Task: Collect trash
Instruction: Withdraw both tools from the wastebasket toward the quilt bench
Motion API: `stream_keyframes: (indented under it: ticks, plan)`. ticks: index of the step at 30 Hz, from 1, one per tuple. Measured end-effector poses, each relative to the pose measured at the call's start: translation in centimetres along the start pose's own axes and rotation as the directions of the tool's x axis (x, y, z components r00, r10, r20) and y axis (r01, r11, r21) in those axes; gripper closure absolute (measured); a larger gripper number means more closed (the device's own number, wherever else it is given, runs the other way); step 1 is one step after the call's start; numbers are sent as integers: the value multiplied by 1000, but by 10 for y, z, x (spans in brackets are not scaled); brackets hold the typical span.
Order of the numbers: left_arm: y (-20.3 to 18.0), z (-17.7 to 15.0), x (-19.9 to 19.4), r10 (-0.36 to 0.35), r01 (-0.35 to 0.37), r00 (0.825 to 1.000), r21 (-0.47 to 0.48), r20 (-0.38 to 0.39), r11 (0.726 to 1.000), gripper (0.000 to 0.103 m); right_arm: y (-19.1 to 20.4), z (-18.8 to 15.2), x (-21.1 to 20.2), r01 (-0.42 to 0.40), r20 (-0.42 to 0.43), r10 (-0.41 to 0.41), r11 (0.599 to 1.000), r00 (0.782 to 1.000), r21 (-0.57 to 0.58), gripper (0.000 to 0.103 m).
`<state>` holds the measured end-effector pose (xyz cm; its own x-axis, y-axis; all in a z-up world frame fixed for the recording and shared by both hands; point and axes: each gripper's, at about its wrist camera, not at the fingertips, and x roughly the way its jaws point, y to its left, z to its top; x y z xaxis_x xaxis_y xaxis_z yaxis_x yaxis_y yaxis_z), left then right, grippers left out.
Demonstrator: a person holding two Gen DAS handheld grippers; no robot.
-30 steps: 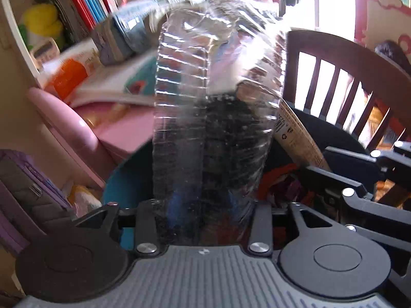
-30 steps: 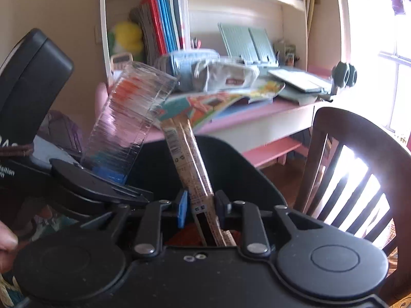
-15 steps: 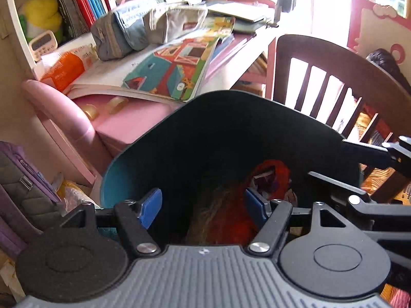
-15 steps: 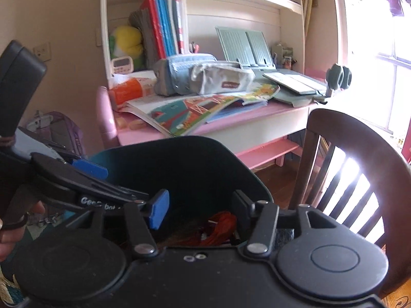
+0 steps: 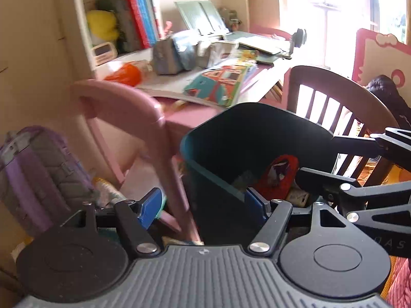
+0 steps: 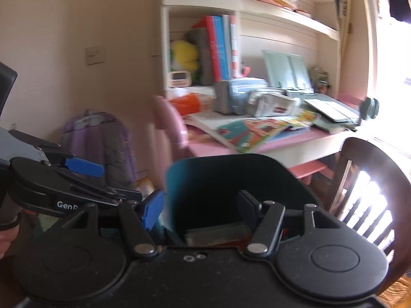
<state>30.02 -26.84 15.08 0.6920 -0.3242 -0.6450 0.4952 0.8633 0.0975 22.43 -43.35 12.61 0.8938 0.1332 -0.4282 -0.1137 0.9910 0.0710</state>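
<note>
Bin mouth open above; pink chair, wooden chair flank.

Child's study corner in a home, by my reading. In front of me: a pink-topped desk strewn with an open colourful picture book, grey fabric pencil cases and a pale green book stand. Cream shelving above it holds upright red and blue books, a yellow plush toy and a small white digital clock. A purple-and-grey school backpack leans by the wall. Dark wooden slatted chair beside a dark teal plastic waste bin. Bright window at right.
</note>
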Motion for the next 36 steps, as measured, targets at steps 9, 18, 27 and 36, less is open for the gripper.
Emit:
stream_keyframes:
  ticks: [9, 18, 27, 36]
  plan:
    - [72, -78, -50, 107, -102, 994, -145, 27, 984, 25, 85, -17, 11, -162, -47, 158, 983, 986, -90, 36]
    - [140, -194, -54, 265, -260, 964, -233, -9, 937, 24, 175, -84, 77, -309, -213, 268, 932, 940, -188, 35]
    - [215, -338, 0, 242, -325, 943, -480, -227, 815, 21, 242, -182, 165, -390, -415, 286, 901, 863, -190, 34]
    - [248, -471, 79, 223, -496, 855, -613, -469, 615, 15, 270, -274, 254, -370, -561, 235, 919, 794, -138, 34]
